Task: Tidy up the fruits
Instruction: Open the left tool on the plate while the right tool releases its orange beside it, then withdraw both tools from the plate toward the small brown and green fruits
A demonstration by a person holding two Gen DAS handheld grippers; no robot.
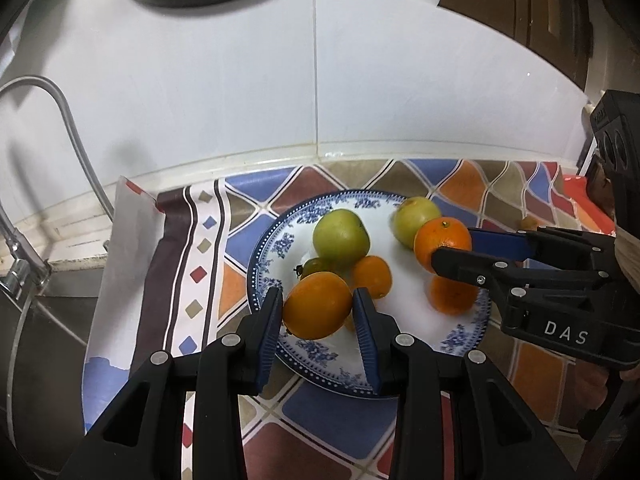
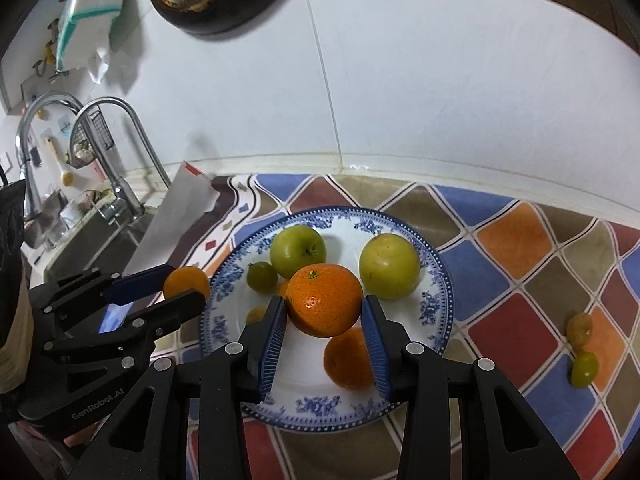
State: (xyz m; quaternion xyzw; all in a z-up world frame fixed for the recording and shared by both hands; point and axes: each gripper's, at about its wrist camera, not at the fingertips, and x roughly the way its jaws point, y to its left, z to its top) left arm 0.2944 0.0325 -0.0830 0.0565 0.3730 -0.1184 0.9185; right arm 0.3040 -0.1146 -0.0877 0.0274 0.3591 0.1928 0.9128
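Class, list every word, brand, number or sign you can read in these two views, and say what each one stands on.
"DAS": white letters on the black body of the right gripper, seen from the left wrist.
"GenRobot.AI": grey letters on the black body of the left gripper, seen from the right wrist.
Print on the teal and white packet hanging on the wall: too blurred to read.
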